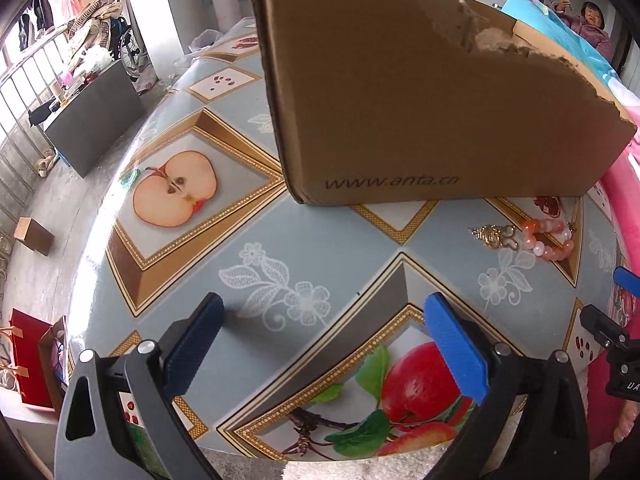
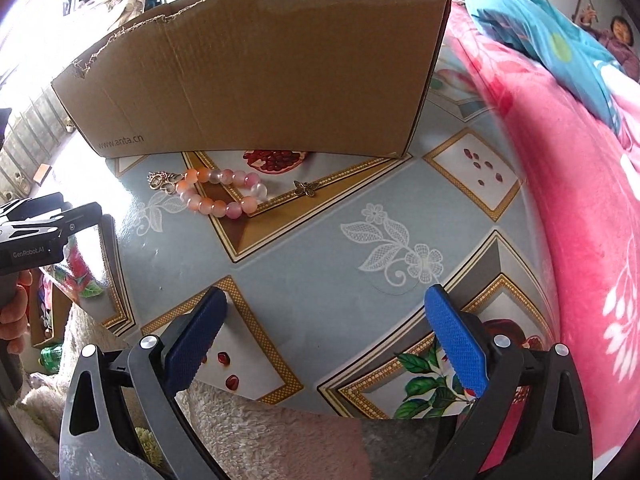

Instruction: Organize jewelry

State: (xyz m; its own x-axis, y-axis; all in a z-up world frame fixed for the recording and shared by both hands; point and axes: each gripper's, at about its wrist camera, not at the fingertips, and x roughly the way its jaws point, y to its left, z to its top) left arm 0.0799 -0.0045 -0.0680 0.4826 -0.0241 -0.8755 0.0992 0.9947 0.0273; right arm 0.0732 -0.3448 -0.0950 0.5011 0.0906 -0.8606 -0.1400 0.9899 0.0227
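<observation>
A pink and orange bead bracelet (image 2: 218,194) lies on the table in front of a torn cardboard box (image 2: 256,76). A gold ornate charm (image 2: 161,181) lies at its left end, and a small gold butterfly charm (image 2: 305,188) to its right. In the left wrist view the bracelet (image 1: 548,236) and gold charm (image 1: 494,236) lie at the right, beside the box (image 1: 420,92). My left gripper (image 1: 324,320) is open and empty above the tablecloth. My right gripper (image 2: 326,312) is open and empty, nearer than the bracelet.
The table (image 2: 320,240) has a blue fruit-print cloth. A pink blanket (image 2: 580,200) lies along its right side. The left gripper's body (image 2: 36,232) shows at the left edge of the right wrist view. A grey cabinet (image 1: 92,116) stands on the floor at left.
</observation>
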